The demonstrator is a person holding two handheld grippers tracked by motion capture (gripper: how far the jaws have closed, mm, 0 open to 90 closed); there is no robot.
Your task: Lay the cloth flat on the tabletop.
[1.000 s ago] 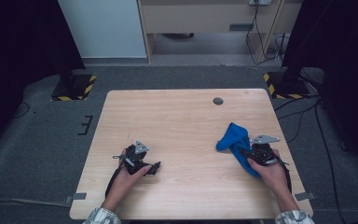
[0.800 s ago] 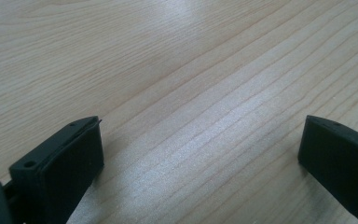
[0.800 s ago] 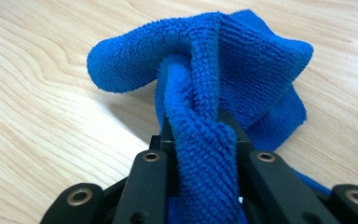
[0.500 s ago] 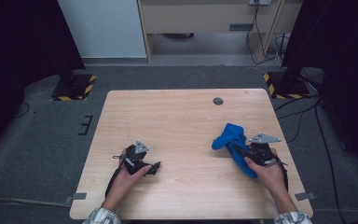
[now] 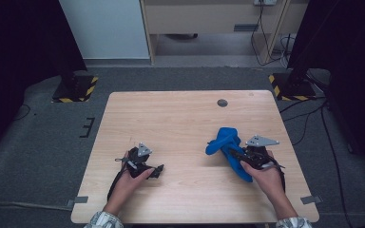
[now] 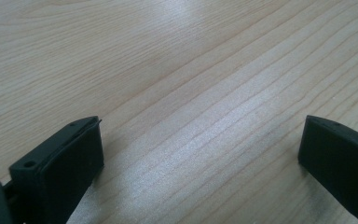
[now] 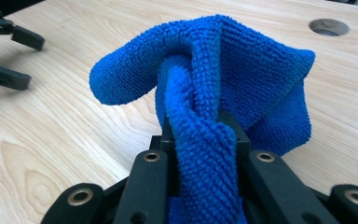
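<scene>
A blue microfibre cloth [image 5: 225,142] is bunched up and lifted off the wooden table [image 5: 180,118] at the right. My right gripper [image 5: 235,154] is shut on the cloth; in the right gripper view the cloth [image 7: 214,88] is pinched between the two black jaws and drapes back over them. My left gripper [image 5: 158,170] rests on the table at the front left, held by a hand. Its jaws stand wide open in the left gripper view [image 6: 200,154], with bare wood between them. The left gripper also appears far off in the right gripper view [image 7: 9,53].
A round cable hole [image 5: 222,102] sits near the table's far edge. Dark stands with yellow-black striped bases [image 5: 73,88] flank the table on the grey carpet. A cabinet [image 5: 204,19] stands beyond the table.
My right gripper has carried the blue cloth leftward and a little upward, and the cloth now stands more bunched. The left gripper has not moved.
</scene>
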